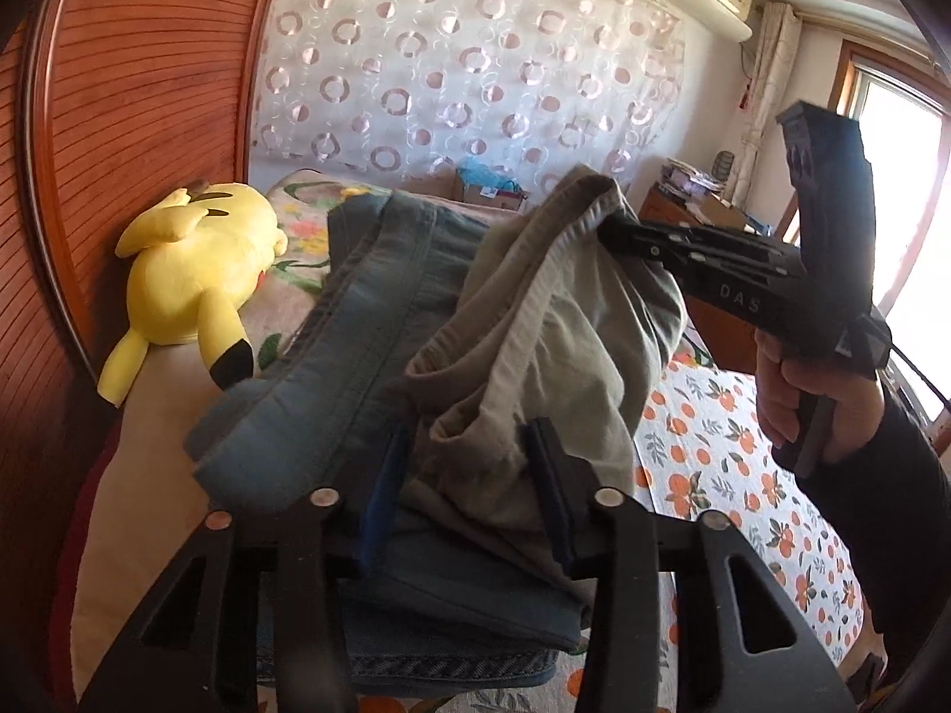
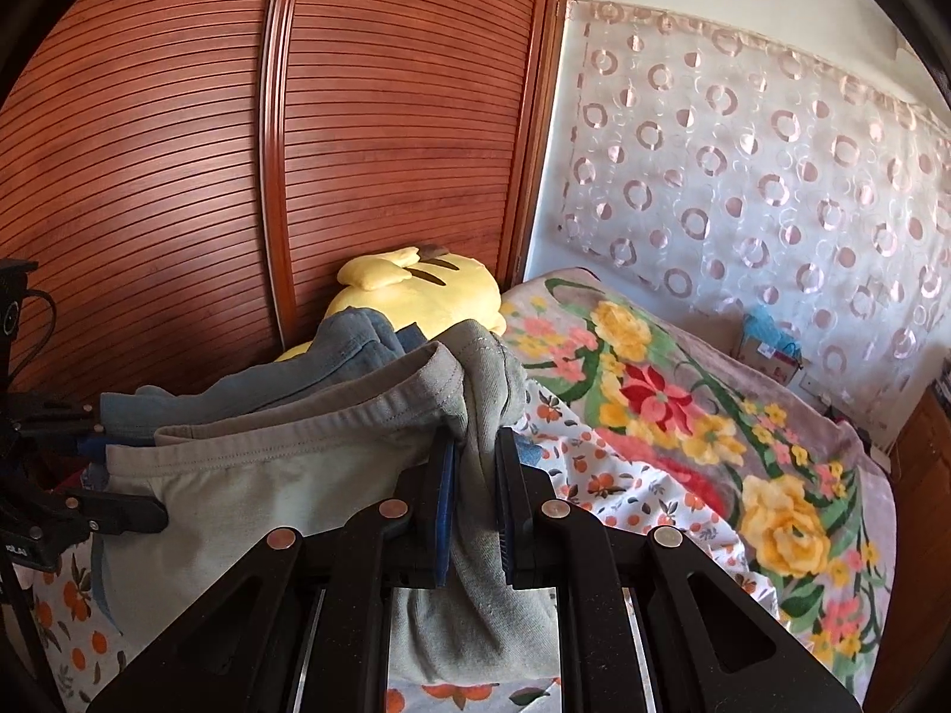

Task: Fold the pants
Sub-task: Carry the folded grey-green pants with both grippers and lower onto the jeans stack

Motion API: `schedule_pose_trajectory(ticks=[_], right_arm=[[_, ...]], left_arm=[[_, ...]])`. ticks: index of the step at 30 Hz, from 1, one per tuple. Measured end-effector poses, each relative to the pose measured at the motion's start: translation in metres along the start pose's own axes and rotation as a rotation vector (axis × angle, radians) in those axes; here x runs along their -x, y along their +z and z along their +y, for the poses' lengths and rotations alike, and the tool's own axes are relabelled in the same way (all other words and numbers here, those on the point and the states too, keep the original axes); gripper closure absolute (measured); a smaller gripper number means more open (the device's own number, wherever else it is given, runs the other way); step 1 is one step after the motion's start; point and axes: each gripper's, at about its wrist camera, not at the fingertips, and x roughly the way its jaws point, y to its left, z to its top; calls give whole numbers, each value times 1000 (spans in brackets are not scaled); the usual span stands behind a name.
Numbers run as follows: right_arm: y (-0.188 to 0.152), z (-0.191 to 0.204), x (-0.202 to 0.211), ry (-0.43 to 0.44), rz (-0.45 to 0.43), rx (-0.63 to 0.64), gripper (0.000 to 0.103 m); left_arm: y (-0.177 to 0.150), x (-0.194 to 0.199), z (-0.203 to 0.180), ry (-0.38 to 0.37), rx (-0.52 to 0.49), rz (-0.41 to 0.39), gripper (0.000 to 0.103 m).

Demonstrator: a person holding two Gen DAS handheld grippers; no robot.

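Grey pants [image 1: 535, 327] hang bunched in the air over a pile of blue jeans [image 1: 380, 273] on the bed. My left gripper [image 1: 466, 469] is open, with a fold of the grey cloth lying between its blue pads and not pinched. In the right wrist view the left gripper [image 2: 110, 478] stands at the far left, one finger on each side of the cloth's edge. My right gripper [image 2: 478, 493] is shut on the grey pants [image 2: 267, 475] at their hem. From the left wrist view the right gripper [image 1: 606, 226] bites the upper edge, with a person's hand [image 1: 832, 410] on its handle.
A yellow plush toy [image 1: 196, 279] lies at the bed's head beside the slatted wooden wardrobe [image 2: 178, 148]. The bed carries an orange-print sheet [image 1: 713, 445] and a floral blanket [image 2: 683, 404]. A wooden desk [image 1: 695, 220] and a bright window stand to the right.
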Motion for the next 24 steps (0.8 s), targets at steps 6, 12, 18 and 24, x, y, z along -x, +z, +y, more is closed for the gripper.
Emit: schedule_pose_trajectory(ticks=[6, 12, 18, 24], right_arm=[[-4, 4, 4, -2, -11, 0, 91], [-7, 6, 20, -13, -50, -14, 91], [-6, 10, 47, -23, -119, -18, 91], [8, 23, 52, -7, -149, 31, 91]], left_arm=[[-9, 1, -1, 24, 10, 22, 61], [-8, 21, -16, 5, -18, -70, 91], [-4, 48, -33, -32, -36, -141, 92], [1, 75, -34, -62, -14, -193, 92]])
